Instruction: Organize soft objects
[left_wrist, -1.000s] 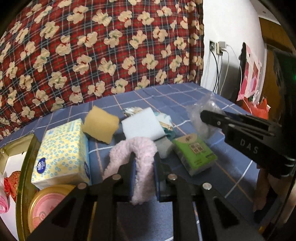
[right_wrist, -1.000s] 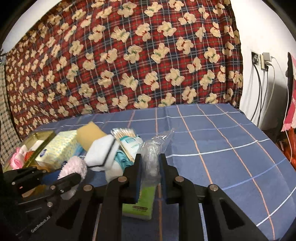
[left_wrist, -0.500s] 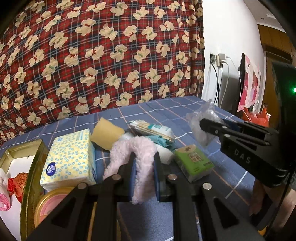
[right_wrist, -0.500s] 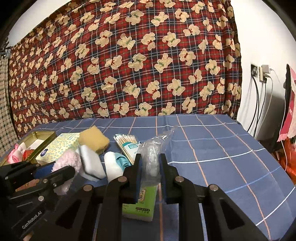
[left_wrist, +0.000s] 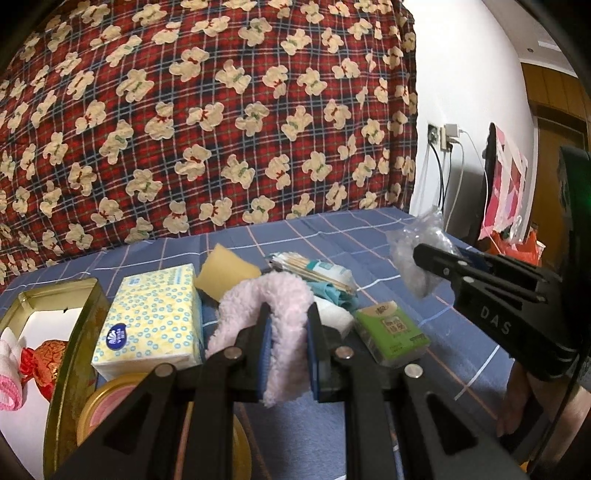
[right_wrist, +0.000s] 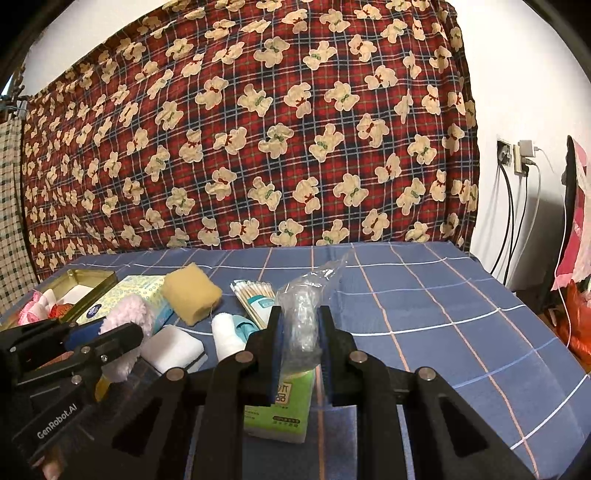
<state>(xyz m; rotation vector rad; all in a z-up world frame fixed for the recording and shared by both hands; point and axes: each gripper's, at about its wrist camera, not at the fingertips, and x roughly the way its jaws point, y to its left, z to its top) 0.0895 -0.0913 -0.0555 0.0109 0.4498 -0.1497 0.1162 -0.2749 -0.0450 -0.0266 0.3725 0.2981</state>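
My left gripper (left_wrist: 288, 325) is shut on a fluffy pale pink cloth (left_wrist: 271, 295) and holds it above the blue checked table; it also shows in the right wrist view (right_wrist: 127, 314). My right gripper (right_wrist: 300, 325) is shut on a crumpled clear plastic bag (right_wrist: 304, 314), seen from the side in the left wrist view (left_wrist: 417, 258). Below lie a yellow sponge (right_wrist: 192, 295), a white sponge block (right_wrist: 173, 349), a white roll (right_wrist: 227, 338) and a green tissue pack (right_wrist: 286, 406).
A yellow-dotted tissue box (left_wrist: 151, 314) stands left of the pile, next to a gold tin (left_wrist: 66, 347) holding pink and red soft items. A pack of cotton swabs (right_wrist: 253, 297) lies behind. A round tin lid (left_wrist: 107, 402) sits near the left gripper.
Both grippers have risen and tilted up a little, each keeping its hold. The white sponge block has dropped from above the pile onto the table.
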